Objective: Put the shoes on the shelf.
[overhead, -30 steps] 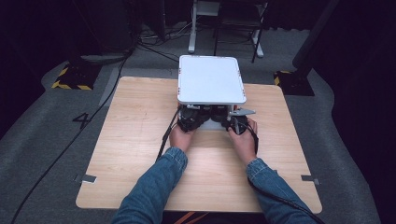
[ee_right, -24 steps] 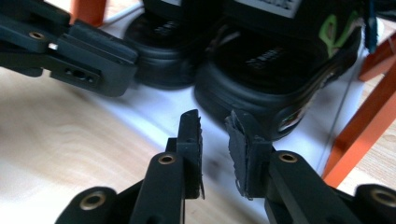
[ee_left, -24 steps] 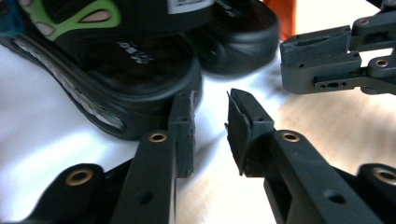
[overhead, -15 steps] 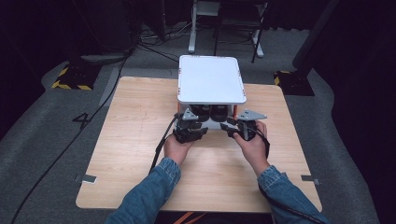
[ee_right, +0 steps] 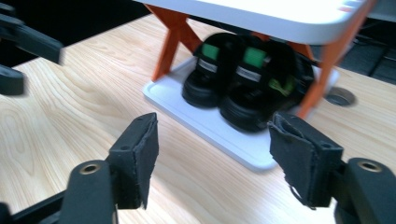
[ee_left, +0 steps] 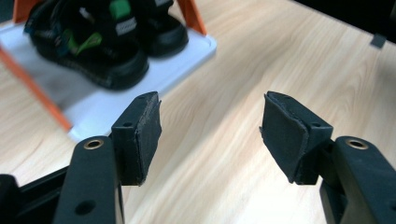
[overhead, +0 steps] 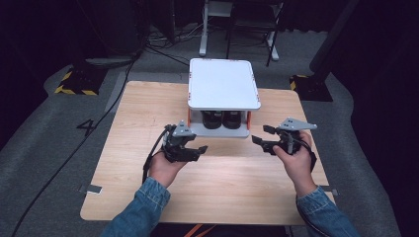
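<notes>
I am holding the left gripper [overhead: 197, 149] with its jaws spread wide, gripping nothing, hovering over the wooden table [overhead: 128, 123] just left of the white two-tier rack [overhead: 223, 84]. The right gripper [overhead: 263, 135] is gaping equally wide, also empty (its pads [ee_right: 140, 149] look frayed). The pair of black shoes [ee_right: 243, 79] is sitting on the rack's lower shelf, between both grippers.

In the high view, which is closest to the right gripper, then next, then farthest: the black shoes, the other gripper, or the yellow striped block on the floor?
1. Black shoes, on the rack's bottom shelf, just left.
2. Left gripper, across the table.
3. Yellow striped block, on the floor, far left.
</notes>
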Demonstrator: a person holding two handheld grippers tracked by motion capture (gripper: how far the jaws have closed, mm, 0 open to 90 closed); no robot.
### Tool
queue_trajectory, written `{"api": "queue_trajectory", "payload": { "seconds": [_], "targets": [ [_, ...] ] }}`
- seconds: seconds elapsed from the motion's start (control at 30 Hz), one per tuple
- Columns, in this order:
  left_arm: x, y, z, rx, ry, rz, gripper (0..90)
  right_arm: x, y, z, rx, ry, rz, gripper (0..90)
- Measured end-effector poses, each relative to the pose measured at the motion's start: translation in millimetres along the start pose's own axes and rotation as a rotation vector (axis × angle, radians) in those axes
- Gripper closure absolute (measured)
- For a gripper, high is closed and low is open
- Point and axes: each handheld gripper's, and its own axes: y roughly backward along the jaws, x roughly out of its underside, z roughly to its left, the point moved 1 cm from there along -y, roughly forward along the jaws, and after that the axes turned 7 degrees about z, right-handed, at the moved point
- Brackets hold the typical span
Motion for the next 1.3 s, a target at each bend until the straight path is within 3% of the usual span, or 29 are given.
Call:
{"api": "queue_trajectory", "payload": {
  "seconds": [0.13,0.27,0.3,0.43,0.5,0.53,0.57,0.63,0.67,0.7,0.77,0.83,0.97,1.1,1.3],
  "targets": [
    [14.6,16.0,9.1,-0.032,0.002,0.003,31.7,9.2,16.9,-14.7,0.037,0.065,0.074,27.7],
    [36.0,32.8,25.0,-0.049,0.060,0.003,27.8,21.7,32.9,-28.1,0.025,-0.004,0.029,22.8],
    [42.3,37.0,29.4,-0.057,0.081,0.006,29.0,31.3,38.9,-34.5,0.016,-0.024,0.050,16.0],
    [68.7,49.8,47.0,-0.112,0.108,0.004,27.6,44.8,42.8,-44.0,-0.013,-0.061,0.106,16.6],
    [80.8,53.3,55.8,-0.128,0.132,0.016,24.5,52.5,43.8,-49.2,-0.005,-0.049,0.130,16.6],
    [86.5,53.0,58.6,-0.129,0.160,0.019,22.0,59.7,43.1,-54.0,0.016,-0.024,0.166,16.6],
    [96.3,53.5,64.9,-0.115,0.199,0.064,22.2,63.1,41.4,-56.4,0.032,-0.012,0.184,16.9],
    [100.9,53.3,66.4,-0.126,0.208,0.065,21.7,66.6,39.1,-59.2,0.041,-0.003,0.196,17.5],
    [105.2,53.3,67.6,-0.137,0.201,0.071,20.7,70.3,36.9,-61.9,0.044,-0.005,0.199,17.6],
    [111.1,50.7,69.0,-0.139,0.198,0.111,19.4,76.4,32.4,-65.9,0.046,-0.006,0.199,17.6],
    [115.0,47.5,69.7,-0.149,0.192,0.126,16.8,79.9,29.4,-67.6,0.044,-0.002,0.202,17.5],
    [121.0,42.0,72.4,-0.150,0.192,0.133,15.9,87.3,21.5,-70.2,0.038,0.018,0.212,17.2],
    [125.3,32.8,78.9,-0.174,0.229,0.150,15.2,101.1,2.6,-73.1,0.025,0.036,0.228,17.1],
    [129.3,22.0,84.1,-0.209,0.226,0.166,14.8,106.1,-4.8,-73.4,0.022,0.024,0.220,17.0],
    [137.0,10.3,93.8,-0.224,0.212,0.203,14.5,112.5,-16.2,-74.7,0.038,0.061,0.226,15.9]
  ]
}}
